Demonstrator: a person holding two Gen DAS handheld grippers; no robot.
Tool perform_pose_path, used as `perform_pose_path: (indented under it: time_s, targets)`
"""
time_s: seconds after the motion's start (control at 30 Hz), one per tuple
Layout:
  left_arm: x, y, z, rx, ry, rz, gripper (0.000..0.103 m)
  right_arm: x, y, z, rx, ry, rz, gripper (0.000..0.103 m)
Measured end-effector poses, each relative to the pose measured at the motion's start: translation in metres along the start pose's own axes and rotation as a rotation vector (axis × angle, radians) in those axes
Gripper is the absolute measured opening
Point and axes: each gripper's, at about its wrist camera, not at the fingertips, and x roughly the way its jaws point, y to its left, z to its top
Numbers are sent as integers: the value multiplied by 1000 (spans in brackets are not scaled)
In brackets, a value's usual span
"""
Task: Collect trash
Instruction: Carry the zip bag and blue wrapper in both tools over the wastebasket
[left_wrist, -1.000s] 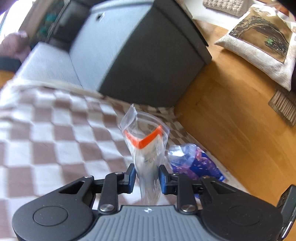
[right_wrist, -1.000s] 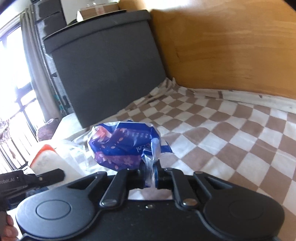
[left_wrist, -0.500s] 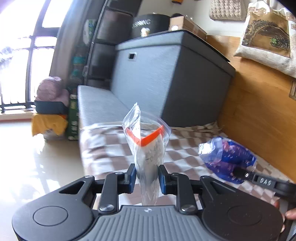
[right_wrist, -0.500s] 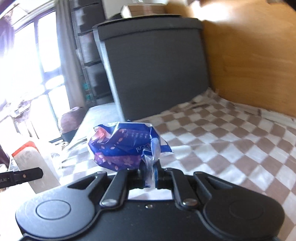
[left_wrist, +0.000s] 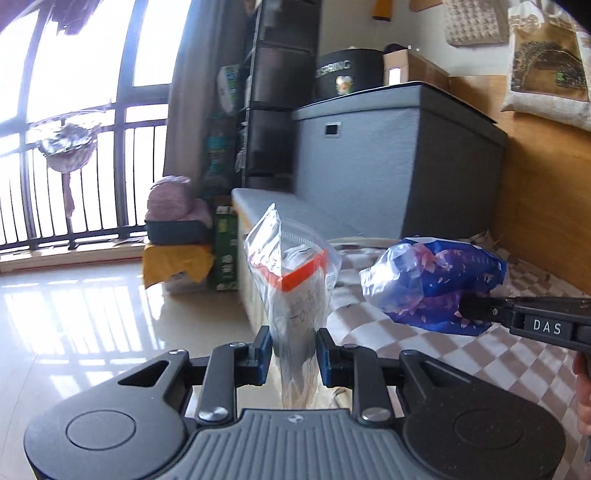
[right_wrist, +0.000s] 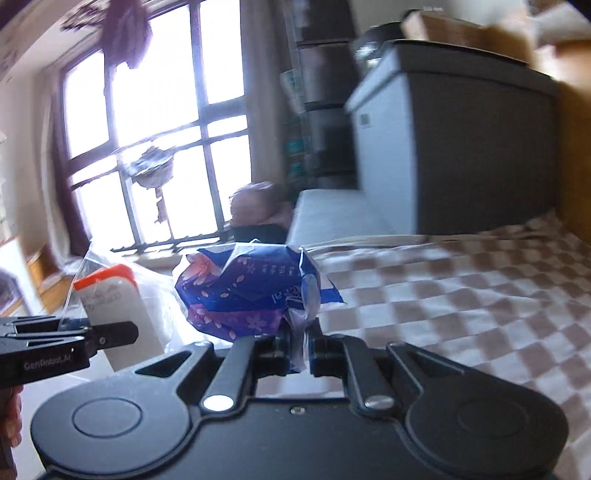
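My left gripper (left_wrist: 294, 350) is shut on a clear zip bag with an orange strip (left_wrist: 295, 280), held upright in the air. It also shows in the right wrist view (right_wrist: 118, 310), with the left gripper (right_wrist: 122, 334) at the left edge. My right gripper (right_wrist: 300, 350) is shut on a crumpled blue and purple flowered plastic wrapper (right_wrist: 251, 291), held above the edge of the checkered blanket (right_wrist: 461, 295). In the left wrist view the wrapper (left_wrist: 436, 284) hangs to the right of the zip bag, with the right gripper (left_wrist: 469, 308) behind it.
A large grey storage box (left_wrist: 399, 158) stands behind a grey bench (left_wrist: 273, 206). The shiny tiled floor (left_wrist: 81, 317) lies to the left, with a yellow bundle (left_wrist: 177, 266), a green carton (left_wrist: 225, 251) and a barred window (left_wrist: 74, 122). A wooden wall (left_wrist: 546, 192) is on the right.
Both grippers have swung up and to the left with their bags, from over the blanket toward the floor and window. Both grips are unchanged.
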Motion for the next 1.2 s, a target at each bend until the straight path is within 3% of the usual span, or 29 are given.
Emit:
perform_pose_path:
  time_s: [0.23, 0.4, 0.63, 0.87, 1.2]
  targets:
    - [-25, 40, -28, -72, 24, 71, 27, 11, 50, -16, -59, 75, 93, 9]
    - [-21, 64, -47, -141, 43, 113, 27, 18, 72, -31, -97, 134, 91, 9]
    - [-21, 97, -82, -227, 86, 145, 27, 31, 90, -45, -163, 202, 17, 9]
    - [-20, 121, -96, -272, 122, 121, 27, 44, 116, -55, -157, 266, -63, 9]
    - [-4, 149, -128, -388, 227, 75, 27, 79, 173, -84, 3, 385, -151, 9]
